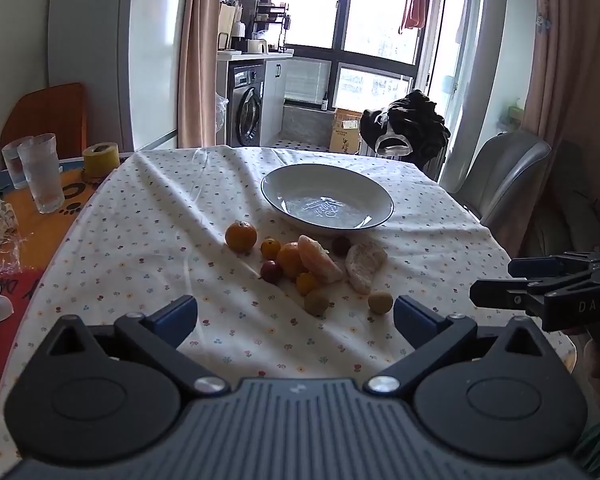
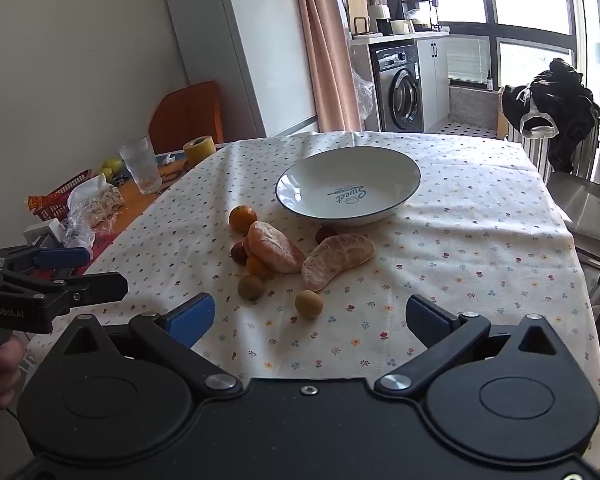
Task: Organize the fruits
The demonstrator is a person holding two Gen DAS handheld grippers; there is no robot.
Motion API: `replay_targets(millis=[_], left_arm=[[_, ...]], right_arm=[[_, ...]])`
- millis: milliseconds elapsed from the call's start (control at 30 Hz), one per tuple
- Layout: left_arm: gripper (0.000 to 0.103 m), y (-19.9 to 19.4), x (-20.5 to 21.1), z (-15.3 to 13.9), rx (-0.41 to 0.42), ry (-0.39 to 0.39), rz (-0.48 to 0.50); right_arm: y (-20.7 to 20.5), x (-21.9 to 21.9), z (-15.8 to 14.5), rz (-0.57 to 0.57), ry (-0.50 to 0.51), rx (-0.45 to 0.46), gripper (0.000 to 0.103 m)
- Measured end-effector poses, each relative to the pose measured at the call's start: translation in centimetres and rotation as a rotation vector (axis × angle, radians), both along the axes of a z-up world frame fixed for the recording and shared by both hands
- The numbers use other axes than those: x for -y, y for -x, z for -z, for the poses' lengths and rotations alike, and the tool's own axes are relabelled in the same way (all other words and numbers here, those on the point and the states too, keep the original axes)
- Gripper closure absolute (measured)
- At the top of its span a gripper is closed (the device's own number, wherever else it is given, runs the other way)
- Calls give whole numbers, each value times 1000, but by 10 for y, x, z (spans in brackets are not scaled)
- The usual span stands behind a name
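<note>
An empty white bowl (image 1: 327,201) (image 2: 348,186) with a dark rim sits mid-table on the flowered cloth. In front of it lies a cluster of fruit: a mandarin (image 1: 241,235) (image 2: 242,218), two peeled pomelo segments (image 1: 320,258) (image 2: 337,255), small orange kumquats (image 1: 270,248), dark red round fruits (image 1: 271,271) and two yellow-green round fruits (image 2: 309,303) (image 1: 380,301). My left gripper (image 1: 296,316) is open, hovering short of the fruit. My right gripper (image 2: 310,318) is open too, just before the nearest green fruit. Each gripper shows in the other's view, held in a hand.
Left of the cloth stand drinking glasses (image 1: 42,172), a yellow tape roll (image 1: 101,159), plastic wrapping (image 2: 94,204) and a red basket. A grey chair (image 1: 500,184) stands at the table's right side. A radiator draped with dark clothes (image 2: 552,108) is beyond the far edge.
</note>
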State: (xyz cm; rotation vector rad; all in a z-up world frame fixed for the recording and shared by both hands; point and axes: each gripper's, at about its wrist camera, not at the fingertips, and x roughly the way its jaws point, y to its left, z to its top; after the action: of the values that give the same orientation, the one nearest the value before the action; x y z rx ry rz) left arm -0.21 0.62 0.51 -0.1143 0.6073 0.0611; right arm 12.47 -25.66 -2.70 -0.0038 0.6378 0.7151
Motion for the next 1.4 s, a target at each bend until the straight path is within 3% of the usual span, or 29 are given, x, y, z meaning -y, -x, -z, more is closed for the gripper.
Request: replay_targets(millis=[1400], left_arm=[[0, -1, -3, 2, 0, -4, 1]], right_arm=[[-1, 2, 4, -1, 17, 9, 0]])
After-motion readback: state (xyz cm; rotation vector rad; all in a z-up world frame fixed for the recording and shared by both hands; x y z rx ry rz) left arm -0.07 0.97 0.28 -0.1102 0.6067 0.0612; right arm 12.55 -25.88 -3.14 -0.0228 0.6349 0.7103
